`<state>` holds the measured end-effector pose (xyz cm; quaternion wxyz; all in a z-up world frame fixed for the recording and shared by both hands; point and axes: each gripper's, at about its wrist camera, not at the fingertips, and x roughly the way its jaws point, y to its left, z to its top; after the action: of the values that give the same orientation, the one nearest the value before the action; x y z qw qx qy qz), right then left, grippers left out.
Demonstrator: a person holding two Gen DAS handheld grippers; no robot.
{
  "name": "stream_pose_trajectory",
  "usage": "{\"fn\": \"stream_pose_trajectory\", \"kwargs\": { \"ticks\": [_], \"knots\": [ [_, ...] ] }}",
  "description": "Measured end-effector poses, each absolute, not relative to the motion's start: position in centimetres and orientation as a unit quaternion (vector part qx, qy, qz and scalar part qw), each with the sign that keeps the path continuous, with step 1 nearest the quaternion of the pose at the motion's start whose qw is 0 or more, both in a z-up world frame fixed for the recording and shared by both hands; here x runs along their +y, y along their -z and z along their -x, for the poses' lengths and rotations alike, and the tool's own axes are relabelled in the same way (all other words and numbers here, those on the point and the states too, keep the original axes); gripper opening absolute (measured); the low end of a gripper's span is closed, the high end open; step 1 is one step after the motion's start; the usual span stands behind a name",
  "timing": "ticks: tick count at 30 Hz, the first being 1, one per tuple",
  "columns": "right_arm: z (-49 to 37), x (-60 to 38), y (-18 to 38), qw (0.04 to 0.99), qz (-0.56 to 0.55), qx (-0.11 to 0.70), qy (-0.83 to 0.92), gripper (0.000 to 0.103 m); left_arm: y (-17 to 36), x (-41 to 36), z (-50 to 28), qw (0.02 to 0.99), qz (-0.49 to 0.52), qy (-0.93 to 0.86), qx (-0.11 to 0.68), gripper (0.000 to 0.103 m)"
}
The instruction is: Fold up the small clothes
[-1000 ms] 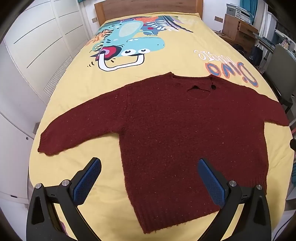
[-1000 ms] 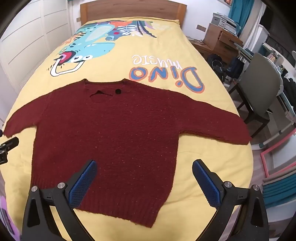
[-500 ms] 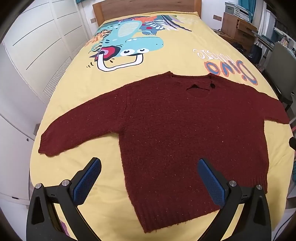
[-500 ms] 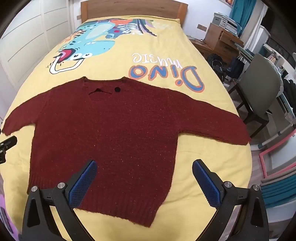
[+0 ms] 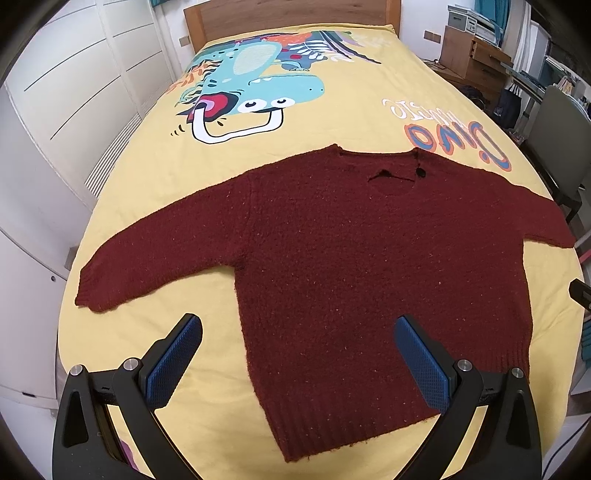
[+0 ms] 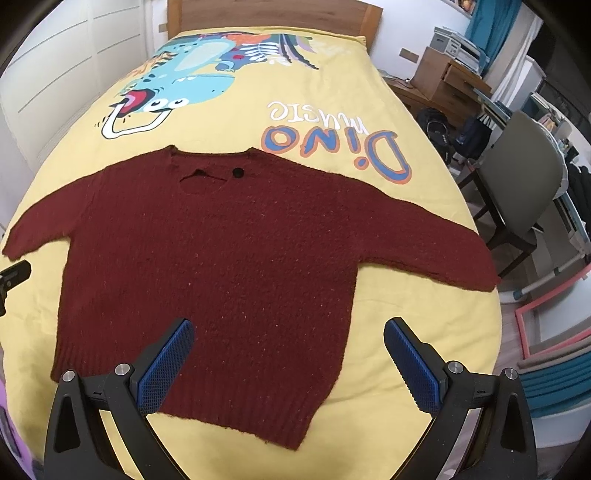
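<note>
Left gripper [image 5: 297, 360] with jaws spread wide, blue pads [image 5: 173, 360] bare and pinching nothing, hovering above the near end of the bed [image 5: 122, 332]. Right gripper [image 6: 288, 363] likewise spread and empty, pads [image 6: 164, 365] clear of the cloth. Beneath and between both — a dark red knit sweater [image 5: 369, 266], laid flat on the yellow cover, hem toward the grippers, neck toward the headboard [image 5: 288, 14]. Sleeves stretched out to either side: one sleeve [image 5: 162, 254] running toward the bed edge by the white wardrobe [image 5: 70, 92], the other sleeve [image 6: 424, 243] reaching the edge by the chair [image 6: 524, 177]. Small slit and a dark button [image 6: 238, 172] just below the neckline. Ribbed hem slightly uneven, one corner nearer the cameras than the rest. Beyond the neckline, on the cover, a blue-green dinosaur print [image 5: 258, 88] and upside-down lettering [image 6: 332, 147]. In the left view, the tip of the right gripper showing at the far right edge; in the right view, the tip of the left gripper at the far left edge. Past the bed on the chair side, a wooden desk [image 6: 443, 85] with a printer [image 6: 454, 40] on top, teal curtain [image 6: 484, 22] behind.
</note>
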<state>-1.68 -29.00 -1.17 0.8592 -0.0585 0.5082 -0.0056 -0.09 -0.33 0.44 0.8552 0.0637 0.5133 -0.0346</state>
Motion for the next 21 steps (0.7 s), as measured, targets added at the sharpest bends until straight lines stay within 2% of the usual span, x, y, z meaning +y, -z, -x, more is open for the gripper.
{"fn": "stream_pose_trajectory", "kwargs": {
  "ticks": [21],
  "knots": [
    [1.77, -28.88, 0.92, 0.860, 0.057, 0.507, 0.000, 0.102, -0.31, 0.12, -0.12, 0.852, -0.063, 0.037, 0.519, 0.102]
  ]
}}
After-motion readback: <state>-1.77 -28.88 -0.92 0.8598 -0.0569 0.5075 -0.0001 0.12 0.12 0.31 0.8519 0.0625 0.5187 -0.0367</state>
